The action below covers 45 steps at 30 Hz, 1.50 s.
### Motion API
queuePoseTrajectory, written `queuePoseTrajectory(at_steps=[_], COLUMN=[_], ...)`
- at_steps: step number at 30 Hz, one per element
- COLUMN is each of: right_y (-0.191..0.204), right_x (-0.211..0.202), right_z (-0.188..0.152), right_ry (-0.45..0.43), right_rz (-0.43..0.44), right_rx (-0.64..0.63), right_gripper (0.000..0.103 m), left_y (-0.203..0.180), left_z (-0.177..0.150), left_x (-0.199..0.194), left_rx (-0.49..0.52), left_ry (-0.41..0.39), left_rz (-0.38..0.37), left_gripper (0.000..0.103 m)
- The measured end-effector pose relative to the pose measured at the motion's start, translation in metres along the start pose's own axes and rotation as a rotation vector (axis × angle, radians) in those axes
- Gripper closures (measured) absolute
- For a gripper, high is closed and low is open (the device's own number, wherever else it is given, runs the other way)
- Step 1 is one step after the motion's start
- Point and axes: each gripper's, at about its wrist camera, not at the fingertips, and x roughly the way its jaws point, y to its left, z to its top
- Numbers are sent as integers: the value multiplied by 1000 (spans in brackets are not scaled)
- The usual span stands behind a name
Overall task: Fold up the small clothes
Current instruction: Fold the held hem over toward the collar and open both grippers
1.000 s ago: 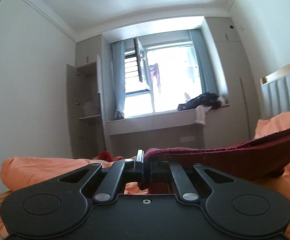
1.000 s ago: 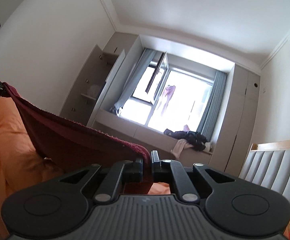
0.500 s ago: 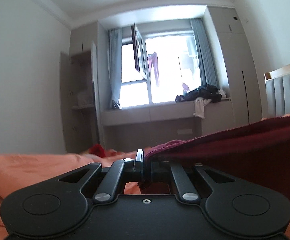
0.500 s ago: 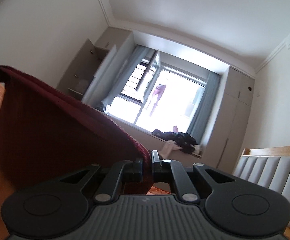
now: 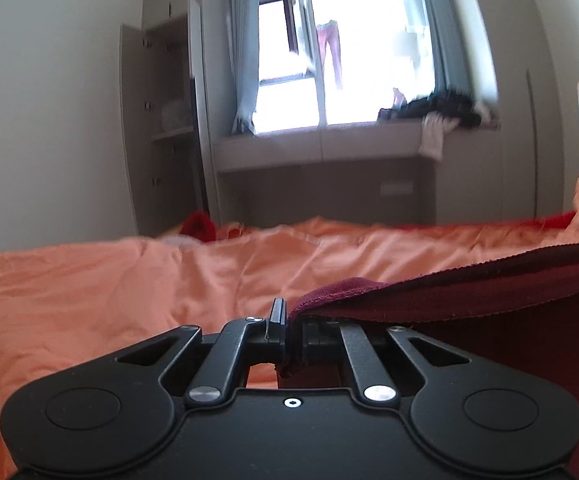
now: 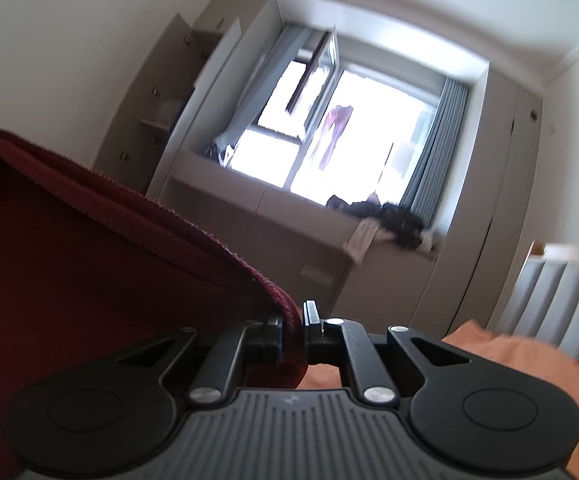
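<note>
A dark red knitted garment (image 5: 489, 300) is stretched between my two grippers. My left gripper (image 5: 287, 320) is shut on one corner of it, low over the orange bedding (image 5: 129, 288). The cloth runs off to the right in the left wrist view. My right gripper (image 6: 293, 322) is shut on the other corner, and the garment (image 6: 69, 248) fills the left side of the right wrist view, its hem taut. The garment's lower part is hidden.
A bright red item (image 5: 199, 226) lies at the far edge of the bed. A grey padded headboard (image 6: 561, 300) stands on the right. A window bench with a heap of dark clothes (image 5: 437, 110) and an open wardrobe (image 5: 161, 120) are beyond the bed.
Both grippers have tipped forward and down with the garment. The left view now shows the bed surface instead of the ceiling; the garment edge sits lower, near the bedding.
</note>
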Motion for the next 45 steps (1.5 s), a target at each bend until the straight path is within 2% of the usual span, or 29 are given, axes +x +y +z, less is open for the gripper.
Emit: queuePoseTrajectory(at_steps=[6,11,13,17,20,22,24,29,32,34,38,41,45], right_y=[11,17,16,6,-2,-9,-11,-9,-12,-18,-34,-39,-38], right_x=[36,44,46,50,52,53,52,60,69,74,74,63,41], right_z=[-26,-35,-34,-36,-36,-34,-33,-40,-50,-57,-64,-61,-51], right_ry=[91,131,144,171,178,182,182,249,301,333,342,308,253], right_rz=[43,52,52,52,58,68,68,24,-21,-57,-22,-19,-19], right_rx=[-4,-4,2,45,79,91,92,78,78,91,196,213,217], right_gripper=[94,92,86,66,49,37,18,2,0,0,0,0,0], left_y=[6,12,11,13,19,22,23,14,16,21,33,38,39], left_z=[-19,-26,-28,-32,-33,-34,-36,-49,-57,-59,-60,-58,-51], left_x=[62,85,90,88,87,85,82,94,104,106,107,96,70], left_rx=[-49,-80,-77,-97,-132,-142,-136,-60,-72,-105,-174,-200,-196], left_ry=[145,204,215,228,229,227,216,276,323,336,355,323,246], left_rz=[-22,-54,-50,-63,-74,-76,-65,1,14,6,24,29,50], left_gripper=[94,89,81,75,60,45,38,35,34,28,24,21,7])
